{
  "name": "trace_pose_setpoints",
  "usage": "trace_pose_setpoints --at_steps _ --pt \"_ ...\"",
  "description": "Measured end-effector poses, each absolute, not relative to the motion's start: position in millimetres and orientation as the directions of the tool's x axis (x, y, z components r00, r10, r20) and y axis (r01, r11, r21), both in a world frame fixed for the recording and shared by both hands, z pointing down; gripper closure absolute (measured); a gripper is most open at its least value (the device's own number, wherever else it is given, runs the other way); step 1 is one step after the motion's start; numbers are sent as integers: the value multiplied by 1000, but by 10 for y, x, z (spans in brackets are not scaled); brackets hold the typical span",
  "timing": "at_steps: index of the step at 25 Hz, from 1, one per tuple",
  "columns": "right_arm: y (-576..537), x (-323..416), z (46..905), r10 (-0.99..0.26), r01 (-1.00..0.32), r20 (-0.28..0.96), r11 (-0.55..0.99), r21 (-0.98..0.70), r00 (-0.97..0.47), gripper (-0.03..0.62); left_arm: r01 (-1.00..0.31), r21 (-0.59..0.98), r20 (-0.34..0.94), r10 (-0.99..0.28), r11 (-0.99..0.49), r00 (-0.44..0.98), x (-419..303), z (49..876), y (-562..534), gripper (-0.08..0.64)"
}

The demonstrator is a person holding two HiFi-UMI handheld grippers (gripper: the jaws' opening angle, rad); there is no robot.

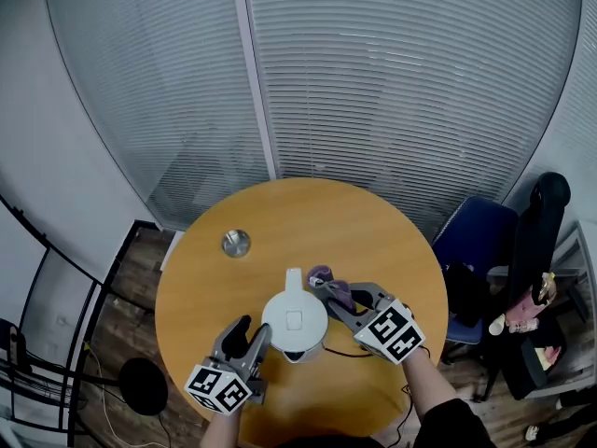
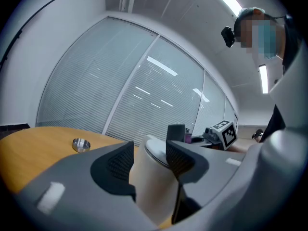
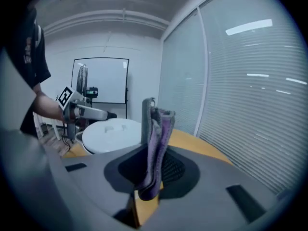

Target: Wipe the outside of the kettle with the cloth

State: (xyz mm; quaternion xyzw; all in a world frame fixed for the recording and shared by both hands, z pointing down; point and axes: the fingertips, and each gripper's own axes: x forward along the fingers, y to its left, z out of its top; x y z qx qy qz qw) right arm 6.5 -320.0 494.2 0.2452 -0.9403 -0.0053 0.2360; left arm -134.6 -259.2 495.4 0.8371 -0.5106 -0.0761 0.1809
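Near the front edge of the round wooden table (image 1: 382,227), our left gripper (image 1: 256,336) clamps the white kettle (image 1: 295,321); our right gripper (image 1: 328,289) pinches a purple cloth (image 1: 340,296) just beside it.

left tool (image 2: 149,159) gripping kettle (image 2: 155,189), wooden table (image 2: 33,143), metal dish (image 2: 81,145)

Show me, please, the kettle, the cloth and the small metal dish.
kettle (image 1: 295,321): head view, middle of its white lid.
cloth (image 3: 156,148): right gripper view, middle of the upright purple fold.
small metal dish (image 1: 236,243): head view, its centre.
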Motion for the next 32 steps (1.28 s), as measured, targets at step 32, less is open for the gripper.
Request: trace_pose_setpoints --at_steps 32 --pt "-3051 391 6732 -500 -758 659 631 -167 -561 528 -797 424 41 -870 -430 491 -1348 4972 -2615 365"
